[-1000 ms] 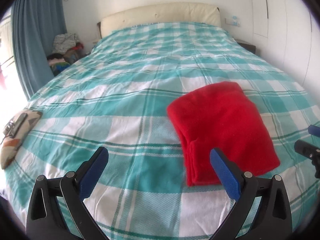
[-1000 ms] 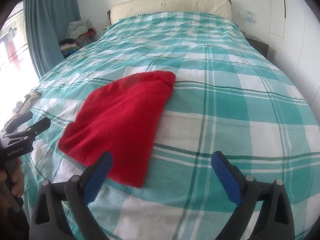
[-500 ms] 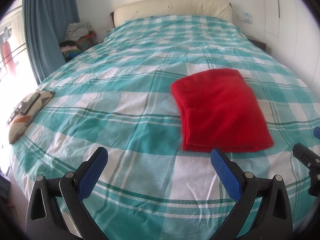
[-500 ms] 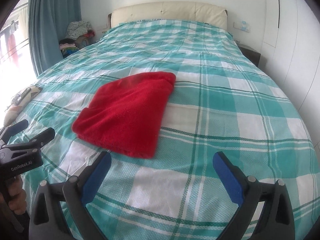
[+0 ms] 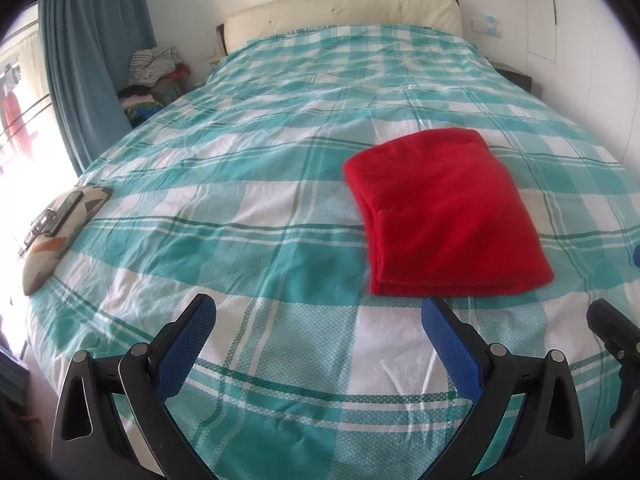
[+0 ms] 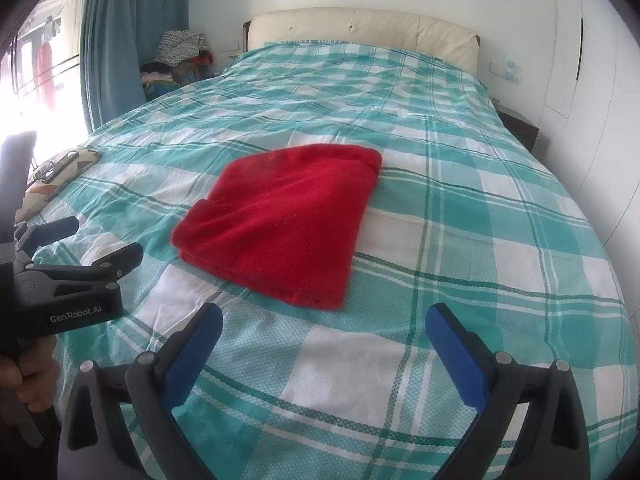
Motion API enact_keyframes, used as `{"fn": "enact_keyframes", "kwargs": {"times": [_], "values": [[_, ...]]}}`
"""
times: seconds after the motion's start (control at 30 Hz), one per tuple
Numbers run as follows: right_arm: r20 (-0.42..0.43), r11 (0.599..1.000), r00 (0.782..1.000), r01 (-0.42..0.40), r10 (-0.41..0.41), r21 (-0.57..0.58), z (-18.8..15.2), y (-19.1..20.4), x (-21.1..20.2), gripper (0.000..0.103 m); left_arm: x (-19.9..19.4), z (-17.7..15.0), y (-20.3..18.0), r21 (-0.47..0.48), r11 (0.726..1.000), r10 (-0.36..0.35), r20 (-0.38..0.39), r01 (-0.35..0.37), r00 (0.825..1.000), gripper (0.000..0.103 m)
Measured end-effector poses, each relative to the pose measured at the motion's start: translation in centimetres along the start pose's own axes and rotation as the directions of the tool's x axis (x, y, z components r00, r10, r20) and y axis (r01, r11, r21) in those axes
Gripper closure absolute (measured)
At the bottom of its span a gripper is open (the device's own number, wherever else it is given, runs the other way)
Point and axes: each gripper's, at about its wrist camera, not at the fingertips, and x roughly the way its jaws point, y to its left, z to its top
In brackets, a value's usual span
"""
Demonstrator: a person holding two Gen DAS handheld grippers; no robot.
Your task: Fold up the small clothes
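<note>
A red garment (image 5: 444,216) lies folded into a flat rectangle on the teal and white checked bed (image 5: 260,208). It also shows in the right wrist view (image 6: 284,216). My left gripper (image 5: 320,316) is open and empty, held back above the near edge of the bed, to the near left of the garment. My right gripper (image 6: 324,320) is open and empty, just short of the garment's near edge. The left gripper also shows at the left of the right wrist view (image 6: 80,252).
A patterned cushion with a dark device on it (image 5: 56,224) lies at the bed's left edge. A pile of clothes (image 5: 156,72) sits beside the blue curtain (image 5: 92,64). A cream headboard (image 5: 340,12) is at the far end. White cupboards line the right wall.
Both grippers have pulled back and up from the folded garment, which now lies farther from them. The garment has not moved and both grippers stay open.
</note>
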Motion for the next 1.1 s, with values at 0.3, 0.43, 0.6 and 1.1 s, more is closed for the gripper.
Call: {"fn": "enact_keyframes", "kwargs": {"times": [0.3, 0.43, 0.6, 1.1], "values": [[-0.002, 0.999, 1.000, 0.023, -0.023, 0.030, 0.1, -1.0, 0.1, 0.002, -0.5, 0.0, -0.9, 0.052, 0.999, 0.013, 0.019, -0.014, 1.000, 0.000], [0.010, 0.999, 0.999, 0.033, -0.033, 0.024, 0.3, -0.9, -0.2, 0.002, -0.5, 0.0, -1.0, 0.050, 0.999, 0.005, 0.017, -0.006, 1.000, 0.000], [0.007, 0.999, 0.999, 0.043, -0.043, 0.017, 0.4, -0.6, -0.3, 0.002, -0.4, 0.1, -0.7, 0.008, 0.998, -0.061, -0.021, 0.061, 0.998, 0.000], [-0.012, 0.996, 0.997, 0.078, -0.077, 0.047, 0.7, -0.7, -0.9, 0.000, -0.1, 0.2, -0.4, -0.044, 0.996, -0.078, -0.081, 0.075, 0.994, 0.000]]}}
